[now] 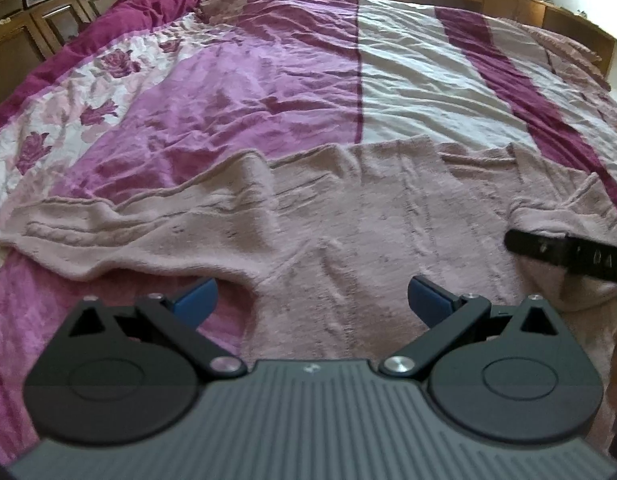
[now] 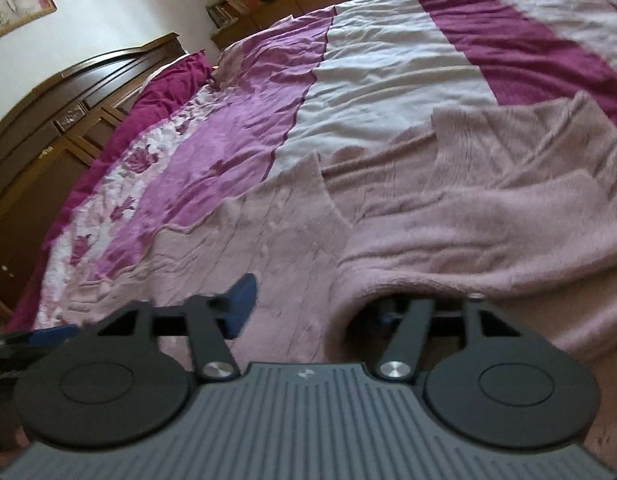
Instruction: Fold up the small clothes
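left gripper (image 1: 312,300) jaws wide, empty | right gripper (image 2: 312,304) jaws apart over sweater (image 2: 388,240)

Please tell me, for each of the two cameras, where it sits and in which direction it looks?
Left wrist: sits on the left gripper, looks forward and down over the pink sweater on the bedspread; its open blue fingers show, and part of the right gripper.
Right wrist: sits on the right gripper, looks down across the sweater toward the wooden headboard; one blue finger shows, the other hidden under cloth.
Shared: sweater, bedspread, headboard.
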Demonstrator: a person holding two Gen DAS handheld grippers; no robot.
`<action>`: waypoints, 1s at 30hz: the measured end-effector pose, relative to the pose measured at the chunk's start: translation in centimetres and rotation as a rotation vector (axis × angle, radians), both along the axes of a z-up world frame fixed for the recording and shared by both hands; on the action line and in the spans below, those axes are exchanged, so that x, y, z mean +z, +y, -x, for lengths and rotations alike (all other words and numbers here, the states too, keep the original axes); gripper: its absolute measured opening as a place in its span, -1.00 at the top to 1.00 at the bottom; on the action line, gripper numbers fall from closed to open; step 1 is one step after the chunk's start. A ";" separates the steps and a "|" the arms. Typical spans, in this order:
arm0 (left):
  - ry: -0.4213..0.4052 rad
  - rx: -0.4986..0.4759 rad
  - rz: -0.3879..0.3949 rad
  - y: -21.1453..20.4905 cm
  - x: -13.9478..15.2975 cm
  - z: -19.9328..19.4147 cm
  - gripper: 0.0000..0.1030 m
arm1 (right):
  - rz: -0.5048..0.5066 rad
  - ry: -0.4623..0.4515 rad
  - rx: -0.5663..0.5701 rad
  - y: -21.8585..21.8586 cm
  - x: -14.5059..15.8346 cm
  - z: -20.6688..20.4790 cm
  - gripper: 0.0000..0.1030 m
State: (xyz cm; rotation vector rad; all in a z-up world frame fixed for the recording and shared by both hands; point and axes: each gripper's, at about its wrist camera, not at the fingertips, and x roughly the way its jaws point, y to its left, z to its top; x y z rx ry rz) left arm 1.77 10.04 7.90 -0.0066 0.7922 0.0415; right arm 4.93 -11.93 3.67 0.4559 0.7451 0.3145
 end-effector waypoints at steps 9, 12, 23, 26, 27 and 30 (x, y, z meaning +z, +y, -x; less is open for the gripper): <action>-0.030 -0.123 0.011 -4.6 0.7 -0.3 -1.00 | 0.134 0.003 -0.069 -4.6 4.6 5.0 -0.40; -0.037 -0.172 0.012 -6.7 0.6 -0.3 -1.00 | 0.151 0.012 -0.131 -7.3 5.2 6.1 -0.46; -0.064 -0.337 -0.033 -14.3 -0.8 -1.1 -1.00 | 0.122 0.055 -0.291 -13.1 3.3 7.4 -0.48; -0.074 -0.387 -0.069 -16.3 -1.4 -1.7 -1.00 | 0.112 0.056 -0.302 -13.6 3.1 7.5 -0.48; -0.081 -0.405 -0.087 -16.9 -1.7 -1.8 -1.00 | 0.106 0.058 -0.309 -13.9 3.1 7.5 -0.48; -0.108 -0.447 -0.156 -19.0 -2.5 -2.0 -1.00 | 0.096 0.063 -0.320 -14.1 2.9 7.5 -0.48</action>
